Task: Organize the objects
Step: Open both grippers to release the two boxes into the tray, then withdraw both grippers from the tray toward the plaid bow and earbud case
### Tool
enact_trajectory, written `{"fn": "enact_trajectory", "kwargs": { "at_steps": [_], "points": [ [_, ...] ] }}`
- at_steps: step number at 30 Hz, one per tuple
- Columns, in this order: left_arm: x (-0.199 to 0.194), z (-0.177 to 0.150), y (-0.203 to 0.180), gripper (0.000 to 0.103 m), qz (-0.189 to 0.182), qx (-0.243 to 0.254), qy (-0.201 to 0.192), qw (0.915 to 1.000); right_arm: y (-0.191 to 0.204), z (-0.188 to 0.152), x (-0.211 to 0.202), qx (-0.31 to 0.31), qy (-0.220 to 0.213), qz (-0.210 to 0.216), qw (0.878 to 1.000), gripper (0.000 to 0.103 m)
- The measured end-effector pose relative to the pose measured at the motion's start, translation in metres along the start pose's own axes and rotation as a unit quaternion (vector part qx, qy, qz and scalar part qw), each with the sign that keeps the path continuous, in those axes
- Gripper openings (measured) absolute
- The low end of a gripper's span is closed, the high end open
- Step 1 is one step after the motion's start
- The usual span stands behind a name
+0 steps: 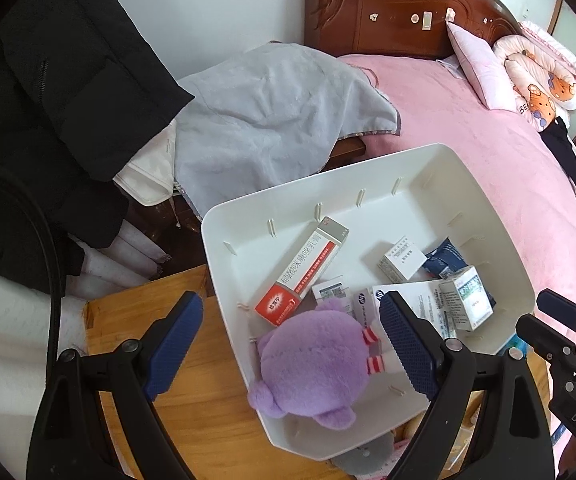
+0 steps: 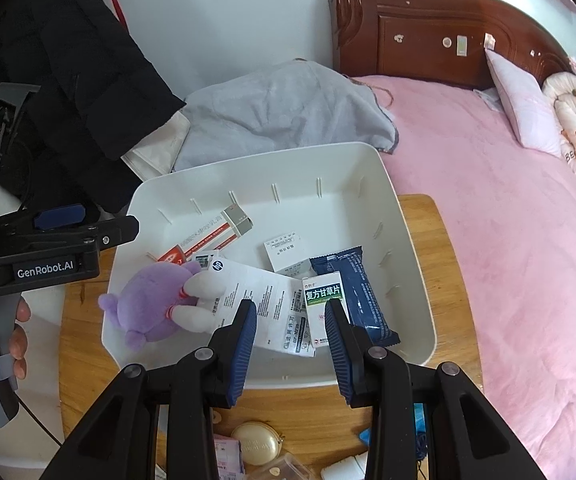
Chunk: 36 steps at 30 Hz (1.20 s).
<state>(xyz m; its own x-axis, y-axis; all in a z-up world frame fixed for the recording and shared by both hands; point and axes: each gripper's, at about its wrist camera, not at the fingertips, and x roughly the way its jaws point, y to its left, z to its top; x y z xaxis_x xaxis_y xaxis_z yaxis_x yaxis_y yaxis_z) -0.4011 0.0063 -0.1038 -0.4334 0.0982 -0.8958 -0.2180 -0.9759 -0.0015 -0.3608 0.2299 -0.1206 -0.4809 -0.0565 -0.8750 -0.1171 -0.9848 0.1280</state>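
A white bin (image 1: 368, 224) (image 2: 328, 216) stands on a wooden table (image 1: 192, 420). In its near left corner lies a purple plush toy (image 1: 312, 360) (image 2: 148, 300), with one ear over the rim. My left gripper (image 1: 290, 300) hangs above the toy, jaws wide open and touching nothing. The bin also holds a long red-and-white box (image 1: 304, 268), a small white box (image 1: 402, 260), a dark blue packet (image 2: 360, 292), a green-and-white box (image 2: 322, 300) and a printed sheet (image 2: 256, 300). My right gripper (image 2: 290, 306) hovers over the bin's near edge, jaws apart with nothing between them.
A pink bed (image 1: 488, 160) with a wooden headboard lies right of the table. A grey blanket (image 1: 268, 120) and a black jacket (image 1: 48, 100) are heaped behind the bin. A round tan case (image 2: 256, 444) and other small items sit at the table's front edge.
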Motion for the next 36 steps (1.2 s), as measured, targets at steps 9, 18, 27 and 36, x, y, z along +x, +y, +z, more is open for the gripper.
{"fn": "enact_trajectory", "kwargs": {
  "at_steps": [9, 18, 27, 36],
  "points": [
    [-0.042, -0.011, -0.009, 0.092, 0.008, -0.013, -0.024, 0.9996, 0.000, -0.005, -0.039, -0.019, -0.021, 0.002, 1.000, 0.037],
    [-0.085, -0.031, -0.016, 0.092, 0.019, -0.029, -0.043, 0.9985, -0.002, -0.018, -0.086, -0.038, -0.047, 0.007, 0.998, 0.037],
    [-0.134, -0.059, -0.026, 0.092, 0.017, -0.039, -0.069, 0.9967, -0.010, -0.040, -0.132, -0.050, -0.072, 0.012, 0.996, 0.037],
    [-0.166, -0.114, -0.041, 0.092, 0.003, -0.042, -0.070, 0.9967, -0.011, -0.082, -0.170, -0.067, -0.087, 0.023, 0.994, 0.037]
  ]
}}
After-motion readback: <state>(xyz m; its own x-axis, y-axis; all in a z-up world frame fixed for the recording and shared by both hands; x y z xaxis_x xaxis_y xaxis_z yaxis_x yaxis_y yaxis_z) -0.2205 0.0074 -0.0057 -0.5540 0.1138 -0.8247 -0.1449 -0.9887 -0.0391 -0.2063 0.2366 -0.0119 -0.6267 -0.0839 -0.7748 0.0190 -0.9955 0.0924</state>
